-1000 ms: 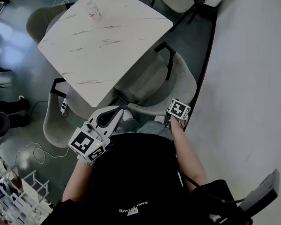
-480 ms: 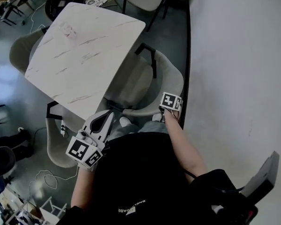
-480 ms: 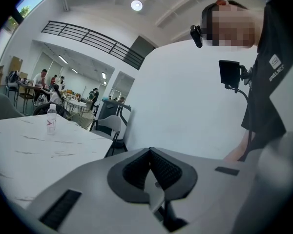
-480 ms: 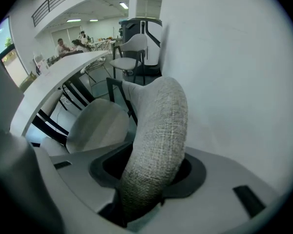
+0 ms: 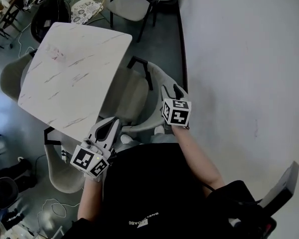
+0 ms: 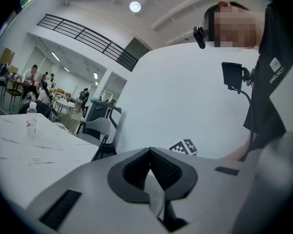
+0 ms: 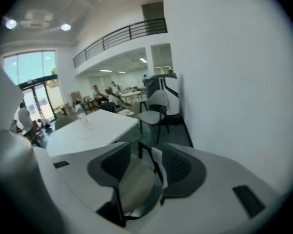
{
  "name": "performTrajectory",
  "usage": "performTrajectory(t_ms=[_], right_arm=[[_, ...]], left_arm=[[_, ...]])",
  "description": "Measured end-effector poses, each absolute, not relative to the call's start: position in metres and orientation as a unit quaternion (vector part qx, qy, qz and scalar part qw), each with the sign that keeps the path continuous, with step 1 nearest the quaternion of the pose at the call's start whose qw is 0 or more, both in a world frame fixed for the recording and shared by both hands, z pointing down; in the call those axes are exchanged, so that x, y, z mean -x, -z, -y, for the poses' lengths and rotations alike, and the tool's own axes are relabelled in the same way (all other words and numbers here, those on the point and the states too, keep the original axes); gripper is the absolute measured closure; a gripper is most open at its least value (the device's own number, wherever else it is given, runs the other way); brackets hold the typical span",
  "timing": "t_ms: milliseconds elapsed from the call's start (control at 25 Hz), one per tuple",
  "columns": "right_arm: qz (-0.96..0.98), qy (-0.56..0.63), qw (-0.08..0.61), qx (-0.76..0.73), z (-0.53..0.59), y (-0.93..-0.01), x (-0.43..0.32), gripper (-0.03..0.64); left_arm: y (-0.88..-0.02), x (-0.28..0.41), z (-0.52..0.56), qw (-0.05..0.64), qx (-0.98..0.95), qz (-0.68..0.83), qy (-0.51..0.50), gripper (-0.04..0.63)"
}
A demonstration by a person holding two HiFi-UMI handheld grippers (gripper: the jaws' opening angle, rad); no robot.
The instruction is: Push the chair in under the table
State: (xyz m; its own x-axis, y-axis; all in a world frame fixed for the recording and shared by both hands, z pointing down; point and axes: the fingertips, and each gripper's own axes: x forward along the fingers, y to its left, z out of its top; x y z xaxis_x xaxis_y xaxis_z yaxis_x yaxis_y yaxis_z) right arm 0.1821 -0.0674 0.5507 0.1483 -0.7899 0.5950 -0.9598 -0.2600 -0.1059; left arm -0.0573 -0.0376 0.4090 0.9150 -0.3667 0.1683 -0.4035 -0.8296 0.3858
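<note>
We stand at the corner of a white marbled counter (image 5: 74, 78) and look steeply down on it. The chair (image 5: 132, 96), pale with black legs, stands at the counter's edge nearest the white wall (image 5: 239, 83). Part of its seat lies under the top, and its curved back stands clear of the top on the wall side.

Our right gripper (image 5: 170, 91) hangs above the rim of that back and points down and away from us. Its jaws are apart and have just been opening. The chair (image 7: 136, 179) shows through the gap below them, but the pads press on nothing.

Our left gripper (image 5: 113, 121) sits lower in the head view, close to our body near the counter's corner. Its jaws are together at the tips with nothing between them.

A clear bottle (image 5: 55, 54) stands upright toward the far side of the counter. A second pale chair (image 5: 65, 168) stands at the near corner on our left, and a third chair (image 5: 134, 6) stands well beyond the counter by the wall.
</note>
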Motion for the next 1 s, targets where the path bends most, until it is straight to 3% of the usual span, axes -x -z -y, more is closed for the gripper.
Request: performTrajectory(t_ms=[320, 560, 1000], right_arm=[[0.739, -0.219, 0.064, -0.634, 0.072, -0.433, -0.138, 0.553], [0.790, -0.197, -0.031, -0.580, 0.046, -0.365, -0.136, 0.568], [0.801, -0.158, -0.054, -0.574, 0.030, -0.347, -0.132, 0.586]], left_arm=[[-0.378, 0.013, 0.050, 0.194, -0.963, 0.185, -0.018, 0.592], [-0.355, -0.007, 0.045, 0.181, -0.968, 0.174, -0.007, 0.592], [-0.351, -0.017, 0.036, 0.173, -0.968, 0.179, -0.013, 0.592]])
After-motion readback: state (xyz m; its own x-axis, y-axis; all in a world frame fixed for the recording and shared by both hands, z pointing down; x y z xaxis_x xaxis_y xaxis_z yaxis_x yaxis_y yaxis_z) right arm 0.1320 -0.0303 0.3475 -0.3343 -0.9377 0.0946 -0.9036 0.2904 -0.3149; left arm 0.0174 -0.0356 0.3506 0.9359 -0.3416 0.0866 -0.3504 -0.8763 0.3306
